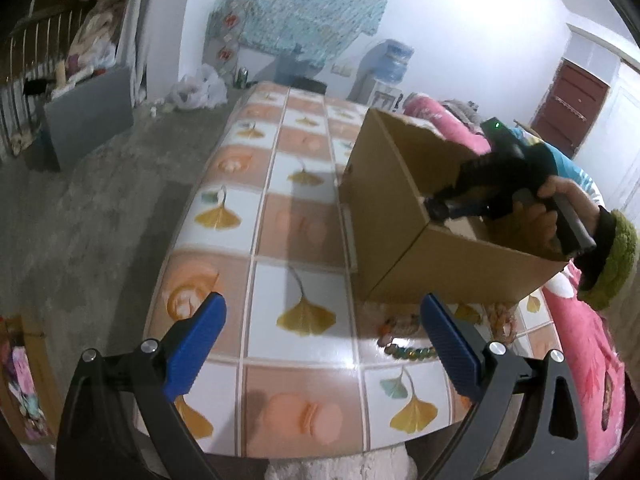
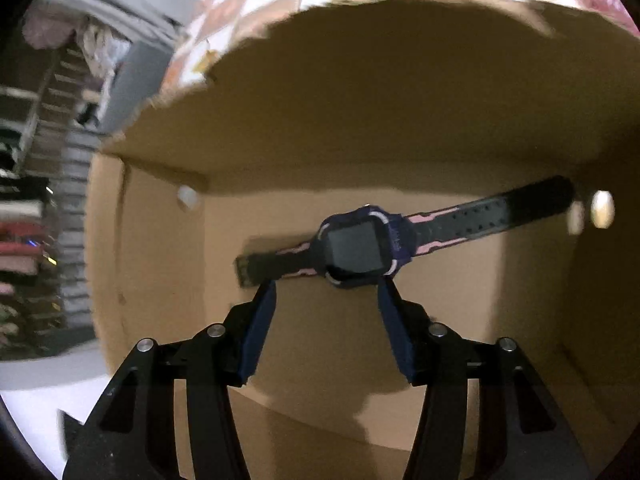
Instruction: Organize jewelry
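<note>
A dark smartwatch [image 2: 354,246] with a pink-striped strap lies flat on the floor of the open cardboard box [image 2: 360,100]. My right gripper [image 2: 326,282] reaches down into the box, open, its tips just short of the watch and not touching it. In the left wrist view the box [image 1: 384,200] stands on the tiled table [image 1: 280,208], and a hand holds the right gripper [image 1: 440,208] inside it. My left gripper [image 1: 323,300] hangs wide open and empty over the table's near end. Beaded bracelets [image 1: 408,350] lie by its right finger, in front of the box.
The tabletop has a peach and ginkgo-leaf pattern; its left edge drops to a concrete floor [image 1: 100,208]. Pink bedding [image 1: 576,340] lies right of the box. A grey panel [image 1: 88,116], plastic bags and a water dispenser [image 1: 390,64] stand at the far side.
</note>
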Tool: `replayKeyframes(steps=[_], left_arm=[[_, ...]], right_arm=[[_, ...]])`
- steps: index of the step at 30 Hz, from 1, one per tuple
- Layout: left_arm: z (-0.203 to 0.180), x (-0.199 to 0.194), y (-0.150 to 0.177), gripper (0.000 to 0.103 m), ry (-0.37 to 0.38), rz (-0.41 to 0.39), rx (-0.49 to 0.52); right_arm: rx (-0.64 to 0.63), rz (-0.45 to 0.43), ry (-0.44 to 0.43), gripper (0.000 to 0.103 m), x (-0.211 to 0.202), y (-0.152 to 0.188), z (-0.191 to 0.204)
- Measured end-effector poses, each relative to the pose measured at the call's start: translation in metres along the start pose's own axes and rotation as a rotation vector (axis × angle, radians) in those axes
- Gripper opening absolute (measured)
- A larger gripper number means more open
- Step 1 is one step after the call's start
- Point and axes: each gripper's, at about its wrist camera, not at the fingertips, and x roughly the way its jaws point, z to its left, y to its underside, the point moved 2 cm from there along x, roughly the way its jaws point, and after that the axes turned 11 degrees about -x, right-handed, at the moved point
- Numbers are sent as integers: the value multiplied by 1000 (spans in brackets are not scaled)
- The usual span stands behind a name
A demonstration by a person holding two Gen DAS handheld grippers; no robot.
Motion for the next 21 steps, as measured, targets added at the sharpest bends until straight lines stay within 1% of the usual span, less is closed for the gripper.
replayKeyframes(steps=[3, 5, 9, 11, 15, 17, 19, 21], left_arm=[[8, 2, 4, 96, 1, 13, -30], [9, 3, 5, 96, -1, 17, -42], [10, 4, 6, 96, 4, 17, -47], [10, 4, 9, 96, 9, 19, -44], [6, 6, 13, 96, 13, 33, -30], [2, 7, 17, 96, 11, 34, -13], [-3, 9, 23, 96, 6, 39, 16], [-6, 13, 29, 97, 2, 52, 39]], right_arm=[[76, -24, -100, 51, 7, -3, 1], [87, -50, -104, 51, 6, -5, 3], [68, -128, -73, 52, -1, -7, 4], [67, -164, -83, 52, -6, -6, 0], [94, -199, -115, 52, -21, 0, -10], [82, -232, -126, 52, -38, 10, -8], [33, -292, -153, 54, -64, 25, 3], [-46, -371, -170, 61, -97, 50, 20]])
